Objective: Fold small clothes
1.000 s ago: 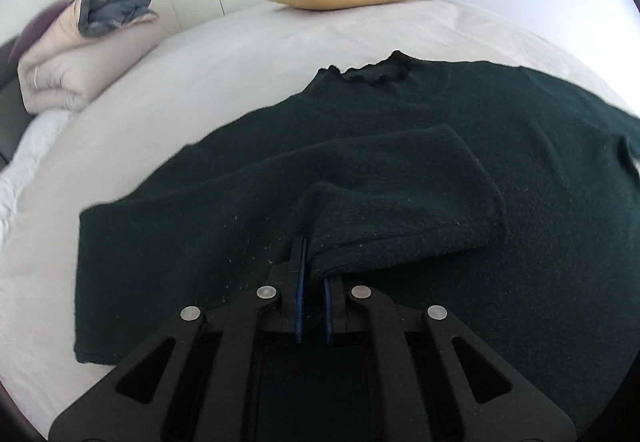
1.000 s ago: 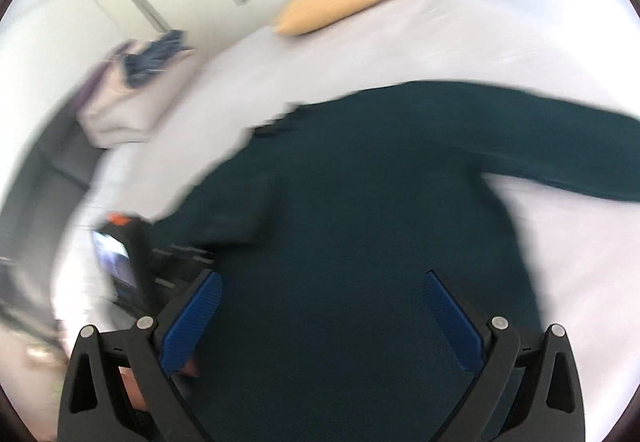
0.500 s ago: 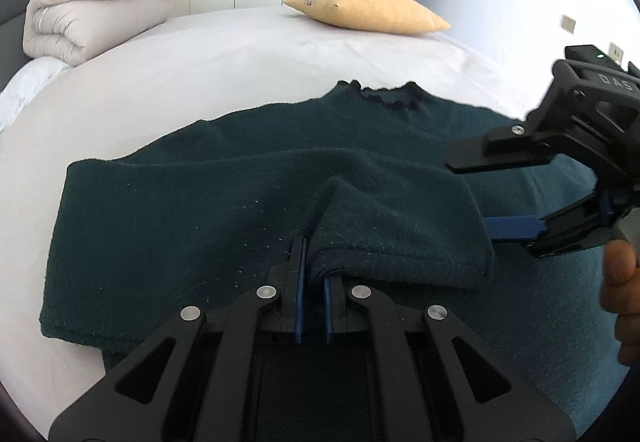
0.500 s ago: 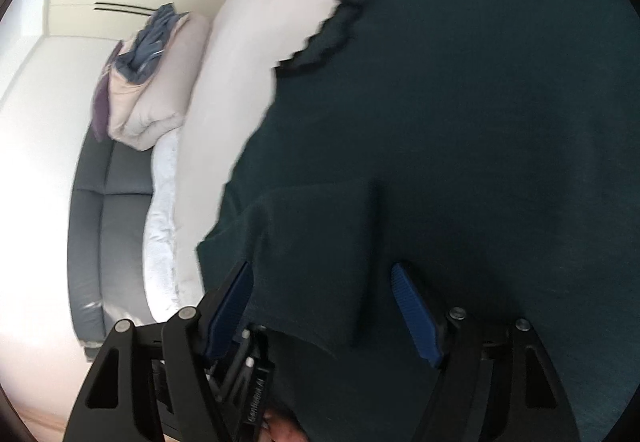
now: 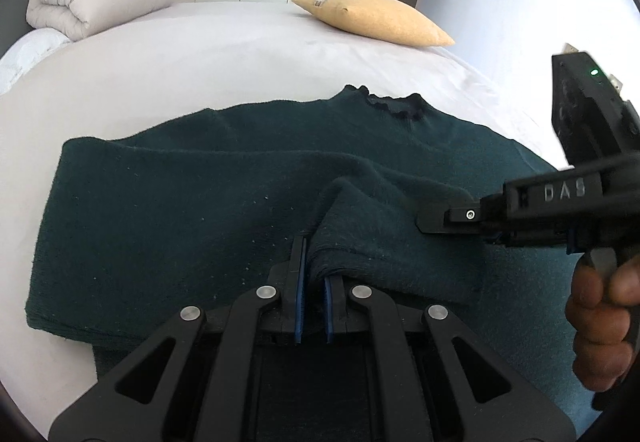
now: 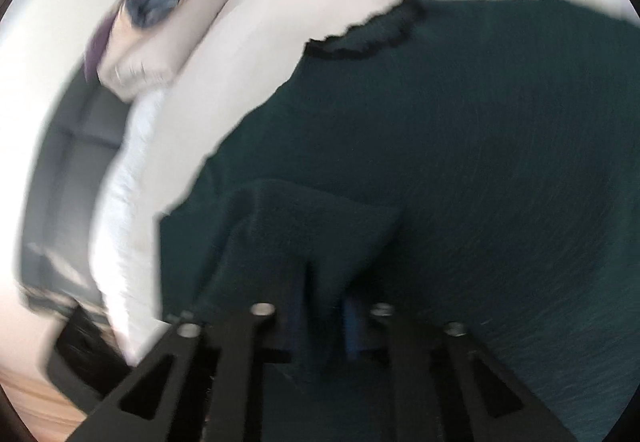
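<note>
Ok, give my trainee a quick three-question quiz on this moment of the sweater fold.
1. True or false: the left hand-held gripper is shut on the sweater.
2. What lies at the far end of the bed? A) yellow pillow B) red towel C) laptop
3. Fill in: the right hand-held gripper has closed on the folded-over ____.

Key: 1 true. 2 A, the yellow pillow. 3 sleeve.

text: "DAS" | on: right gripper body | raised letters
</note>
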Motion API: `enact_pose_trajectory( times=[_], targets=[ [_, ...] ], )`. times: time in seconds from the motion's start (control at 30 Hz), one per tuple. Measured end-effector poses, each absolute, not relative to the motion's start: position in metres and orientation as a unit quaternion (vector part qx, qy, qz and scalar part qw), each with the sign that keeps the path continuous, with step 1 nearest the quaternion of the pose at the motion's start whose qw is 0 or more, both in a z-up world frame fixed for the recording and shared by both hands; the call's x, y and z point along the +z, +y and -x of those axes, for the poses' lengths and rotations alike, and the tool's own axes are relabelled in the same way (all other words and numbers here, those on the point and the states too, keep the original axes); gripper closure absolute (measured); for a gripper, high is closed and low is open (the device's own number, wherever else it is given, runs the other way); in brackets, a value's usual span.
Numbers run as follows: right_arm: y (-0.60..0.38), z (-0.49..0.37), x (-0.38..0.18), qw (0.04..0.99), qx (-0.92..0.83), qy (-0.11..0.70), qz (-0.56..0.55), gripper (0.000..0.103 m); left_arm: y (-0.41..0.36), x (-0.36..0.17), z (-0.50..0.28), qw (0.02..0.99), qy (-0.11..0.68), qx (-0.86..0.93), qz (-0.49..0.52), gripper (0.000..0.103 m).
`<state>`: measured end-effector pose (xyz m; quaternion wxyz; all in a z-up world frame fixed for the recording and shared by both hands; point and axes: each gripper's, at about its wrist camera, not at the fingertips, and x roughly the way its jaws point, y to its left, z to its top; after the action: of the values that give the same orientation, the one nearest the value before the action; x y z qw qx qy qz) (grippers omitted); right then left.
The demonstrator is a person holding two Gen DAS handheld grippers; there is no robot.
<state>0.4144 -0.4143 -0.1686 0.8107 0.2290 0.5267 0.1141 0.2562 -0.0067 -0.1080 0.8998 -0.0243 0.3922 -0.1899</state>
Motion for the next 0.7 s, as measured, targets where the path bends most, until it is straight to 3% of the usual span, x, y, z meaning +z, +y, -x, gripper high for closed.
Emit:
enact_pose_trajectory(
  times=[0.27, 0.47, 0.7],
  targets=[
    [-0.427, -0.412, -0.123, 0.861, 0.079, 0.477, -0.159, 0.095, 0.019, -0.077, -0.227, 0.883, 0.396, -0.236, 0.087, 0.094],
    [-0.468, -0.418, -0.125, 0.864, 0.026, 0.482, -0.144, 0.095, 0.1, -0.04, -0.207, 0.902, 0.349, -0.184, 0.174, 0.094],
    [-0.483, -0.413, -0.124, 0.864, 0.011, 0.485, -0.132, 0.095, 0.145, -0.013, -0.256, 0.924, 0.343, -0.111, 0.127, 0.094]
  ],
)
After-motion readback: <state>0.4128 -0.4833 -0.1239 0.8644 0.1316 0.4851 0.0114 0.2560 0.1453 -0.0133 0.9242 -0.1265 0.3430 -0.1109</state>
